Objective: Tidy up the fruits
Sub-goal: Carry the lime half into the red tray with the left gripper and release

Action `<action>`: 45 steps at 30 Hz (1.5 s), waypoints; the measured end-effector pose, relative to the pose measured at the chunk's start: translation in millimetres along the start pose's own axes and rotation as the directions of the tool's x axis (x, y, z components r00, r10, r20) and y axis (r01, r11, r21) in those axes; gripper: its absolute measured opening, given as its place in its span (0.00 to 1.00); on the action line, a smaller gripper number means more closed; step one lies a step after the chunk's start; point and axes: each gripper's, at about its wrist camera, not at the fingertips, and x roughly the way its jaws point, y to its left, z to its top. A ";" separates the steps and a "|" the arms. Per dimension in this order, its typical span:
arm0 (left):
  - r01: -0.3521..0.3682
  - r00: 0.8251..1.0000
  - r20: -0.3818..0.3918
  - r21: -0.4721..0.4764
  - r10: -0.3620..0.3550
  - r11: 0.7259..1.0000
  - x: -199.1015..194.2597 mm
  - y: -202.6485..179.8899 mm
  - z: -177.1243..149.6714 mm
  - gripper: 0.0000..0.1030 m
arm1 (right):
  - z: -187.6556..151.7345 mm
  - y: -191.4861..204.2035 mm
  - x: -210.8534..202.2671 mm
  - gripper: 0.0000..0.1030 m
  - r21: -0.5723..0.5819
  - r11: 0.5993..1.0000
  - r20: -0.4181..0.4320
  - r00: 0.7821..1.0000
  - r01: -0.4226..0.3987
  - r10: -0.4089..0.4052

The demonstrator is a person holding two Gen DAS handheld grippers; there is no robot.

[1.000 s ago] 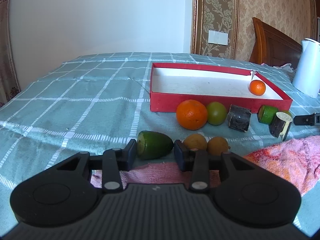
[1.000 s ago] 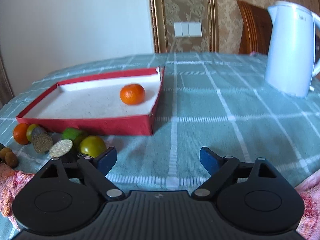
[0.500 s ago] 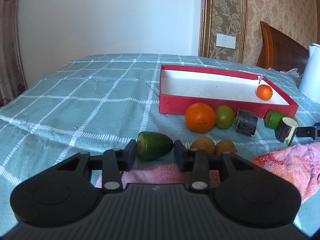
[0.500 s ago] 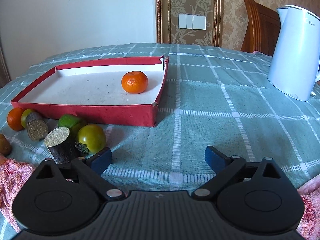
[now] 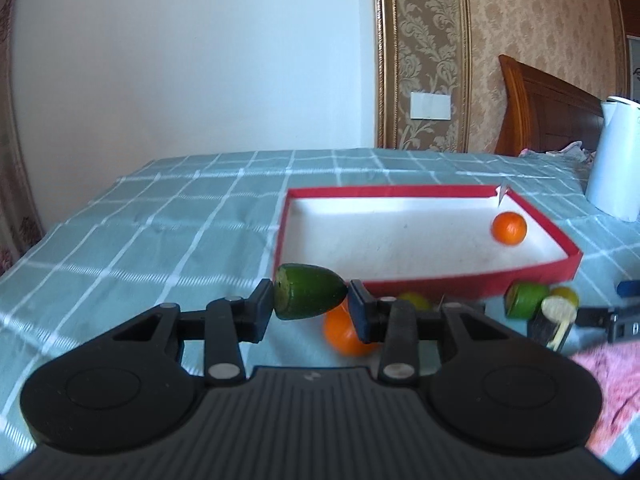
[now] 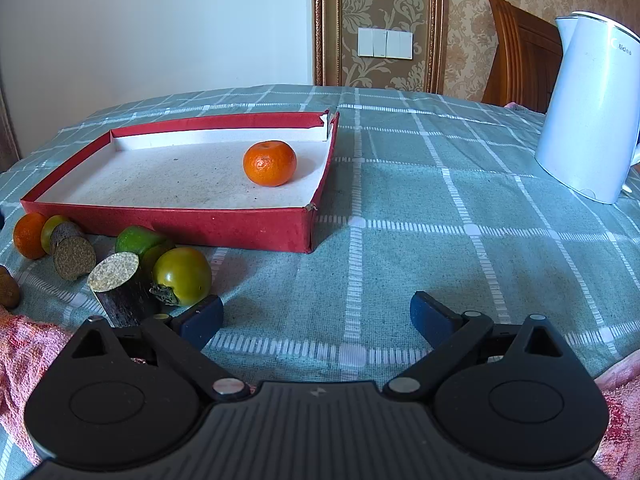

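My left gripper (image 5: 310,306) is shut on a green avocado half (image 5: 308,297) and holds it above the table, just in front of the red tray's (image 5: 472,280) near left corner. A small tangerine (image 5: 509,228) lies in the tray, also in the right wrist view (image 6: 270,163). A large orange (image 5: 346,332) sits below the left gripper. My right gripper (image 6: 316,318) is open and empty, low over the cloth, right of a green persimmon (image 6: 182,270) and a cut log piece (image 6: 120,286).
A white kettle (image 6: 592,108) stands at the right. A second log piece (image 6: 72,250), a green fruit (image 6: 138,240), an orange (image 6: 28,234) and a kiwi (image 6: 8,292) lie before the tray (image 6: 180,224). A pink towel (image 6: 24,344) lies at the front edge.
My left gripper has lifted the avocado half off the table and moved it toward the tray. My right gripper has moved slightly closer to the persimmon, staying open.
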 end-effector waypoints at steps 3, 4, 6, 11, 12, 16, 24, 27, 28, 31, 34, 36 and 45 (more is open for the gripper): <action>0.008 1.000 0.000 0.016 -0.008 1.000 13.0 -6.6 11.2 0.36 | 0.0 0.0 0.0 0.98 0.000 1.000 0.000 1.000 0.000 0.000; 0.012 1.000 -0.002 0.020 -0.012 1.000 18.3 -8.9 15.0 0.36 | -0.1 0.0 0.0 0.98 0.000 1.000 0.000 1.000 0.000 0.000; 0.019 1.000 -0.007 0.032 -0.019 0.999 29.8 -13.6 23.1 0.36 | -0.1 0.0 0.0 0.98 0.000 1.000 0.000 1.000 0.000 0.000; 0.029 0.999 -0.033 0.063 -0.027 0.998 64.4 -26.8 44.2 0.36 | 0.0 0.0 -0.1 0.98 0.000 1.000 0.000 1.000 0.000 0.000; 0.026 0.999 -0.043 0.071 -0.022 0.997 72.9 -29.6 47.7 0.36 | 0.0 0.1 -0.1 0.98 0.000 1.000 0.000 1.000 0.000 0.000; 0.027 0.994 -0.110 0.101 -0.016 0.995 107.8 -39.7 56.7 0.36 | 0.0 0.0 -0.1 0.98 0.000 1.000 0.000 1.000 0.000 0.000; -0.009 0.977 -0.210 0.135 0.037 0.991 148.2 -47.7 58.6 0.55 | 0.2 0.8 1.3 0.99 -0.002 1.000 -0.001 1.000 -0.002 0.002; -0.036 0.981 -0.185 0.136 0.061 0.990 143.0 -44.5 58.5 0.71 | 0.2 1.7 2.1 1.00 -0.004 1.000 -0.002 1.000 -0.003 0.003; -0.043 0.983 -0.173 0.135 0.067 0.990 139.1 -43.4 58.9 0.71 | 0.2 1.8 2.1 1.00 -0.004 1.000 -0.002 1.000 -0.003 0.003; -0.067 0.989 -0.125 0.114 0.082 0.991 120.0 -37.6 60.7 0.73 | 0.2 1.9 2.1 1.00 -0.004 1.000 -0.002 1.000 -0.003 0.003; -0.077 0.994 -0.072 0.072 0.082 0.994 91.9 -27.0 59.1 0.78 | 0.3 1.7 1.9 1.00 -0.004 1.000 -0.002 1.000 -0.003 0.003; -0.071 0.996 -0.051 0.052 0.074 0.996 71.1 -18.6 52.5 0.82 | 0.3 1.7 1.9 1.00 -0.004 1.000 -0.002 1.000 -0.003 0.003; -0.067 0.997 -0.032 -0.104 0.064 0.992 -8.2 29.4 -5.1 0.88 | 0.4 1.7 1.6 1.00 -0.004 1.000 -0.002 1.000 -0.003 0.003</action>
